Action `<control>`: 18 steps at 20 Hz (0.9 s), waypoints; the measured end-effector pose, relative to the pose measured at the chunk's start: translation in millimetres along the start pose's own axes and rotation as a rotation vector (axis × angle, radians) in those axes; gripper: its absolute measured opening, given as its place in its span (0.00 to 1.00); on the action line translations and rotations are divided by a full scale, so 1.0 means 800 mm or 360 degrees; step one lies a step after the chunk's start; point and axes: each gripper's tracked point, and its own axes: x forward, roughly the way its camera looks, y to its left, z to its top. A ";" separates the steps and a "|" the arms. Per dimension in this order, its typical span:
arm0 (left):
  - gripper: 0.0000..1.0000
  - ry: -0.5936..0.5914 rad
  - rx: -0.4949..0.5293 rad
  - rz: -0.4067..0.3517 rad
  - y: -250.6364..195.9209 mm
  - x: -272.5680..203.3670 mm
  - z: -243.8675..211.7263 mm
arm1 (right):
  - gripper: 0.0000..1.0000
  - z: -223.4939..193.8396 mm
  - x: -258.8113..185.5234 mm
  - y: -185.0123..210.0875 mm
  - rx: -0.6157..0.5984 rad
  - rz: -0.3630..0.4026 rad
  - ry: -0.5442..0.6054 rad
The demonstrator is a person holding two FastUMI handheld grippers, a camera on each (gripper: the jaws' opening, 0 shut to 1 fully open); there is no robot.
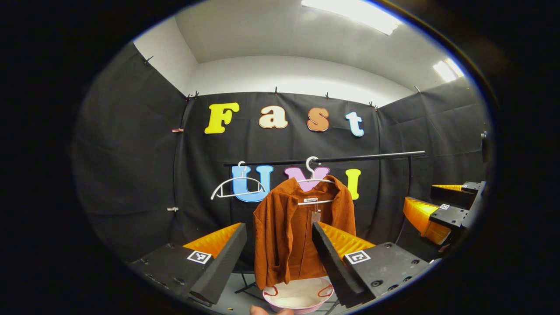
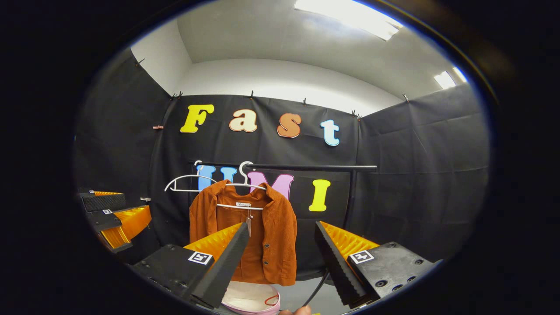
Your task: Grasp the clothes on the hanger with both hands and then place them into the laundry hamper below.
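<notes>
The jaws of both grippers stand wide open, and nothing sits between them. In the left gripper view, the left gripper point(image 1: 280, 251) points at an orange jacket point(image 1: 302, 232) that hangs in front of it. Its 2 fingers point(image 1: 223, 258) frame the jacket, 1 on each side, but they do not touch it. The right finger covers a bit of the jacket's edge in that view.

The jacket hangs on a white hanger point(image 1: 313, 181). The hanger hooks over a black rail point(image 1: 350, 158) that runs across the booth. The jacket is open at the front, and a small tag dangles near its collar. Another white hanger point(image 1: 236, 186) hangs bare on the rail, just to the left of the jacket.

Right below the jacket sits a round pink hamper point(image 1: 299, 295) with a pale inside and red handles. The jacket's hem hangs just above it.

In the right gripper view, the right gripper point(image 2: 280, 258) also points toward the jacket point(image 2: 262, 236), which hangs a little to its left. The hamper point(image 2: 253, 299) peeks out low between its fingers point(image 2: 337, 258). The left gripper point(image 2: 116, 221) shows far off at the left edge of that view. The right gripper point(image 1: 442, 210) shows at the right edge of the left gripper view, well apart from the jacket.
</notes>
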 end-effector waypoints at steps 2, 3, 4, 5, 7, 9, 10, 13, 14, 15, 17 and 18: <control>0.95 0.0002 0.0001 -0.0011 -0.003 0.003 0.000 | 0.98 -0.001 0.001 0.001 -0.0006 0.0006 0.0002; 0.95 0.0005 0.0000 -0.0017 -0.005 0.006 -0.001 | 0.98 -0.002 0.002 0.001 -0.0006 0.0012 0.0005; 0.95 0.0011 0.0002 -0.0021 -0.008 0.011 -0.003 | 0.97 -0.004 0.004 0.002 -0.0005 0.0016 0.0012; 0.95 0.0016 0.0004 -0.0024 -0.011 0.018 -0.003 | 0.97 -0.007 0.005 0.002 -0.0002 0.0020 0.0022; 0.95 0.0011 0.0014 -0.0032 -0.017 0.037 -0.005 | 0.98 -0.011 0.011 0.002 0.0004 0.0026 0.0033; 0.95 0.0009 0.0028 -0.0027 -0.021 0.064 -0.009 | 0.98 -0.012 0.040 -0.003 0.0013 0.0027 0.0020; 0.95 0.0010 0.0028 -0.0025 -0.023 0.080 -0.014 | 0.97 -0.013 0.058 -0.004 0.0018 0.0026 0.0007; 0.95 -0.0001 0.0028 -0.0002 -0.026 0.137 -0.017 | 0.98 -0.024 0.113 0.000 0.0023 0.0043 -0.0012; 0.95 0.0004 0.0038 0.0014 -0.026 0.160 -0.022 | 0.98 -0.031 0.133 0.000 0.0026 0.0046 -0.0008; 0.95 0.0005 0.0050 0.0028 -0.026 0.183 -0.025 | 0.98 -0.038 0.154 0.001 0.0034 0.0061 -0.0010; 0.95 0.0018 0.0060 0.0064 -0.026 0.225 -0.036 | 0.98 -0.055 0.193 0.006 0.0042 0.0090 -0.0015; 0.95 0.0030 0.0057 0.0072 -0.030 0.248 -0.047 | 0.98 -0.062 0.212 0.008 0.0044 0.0103 -0.0011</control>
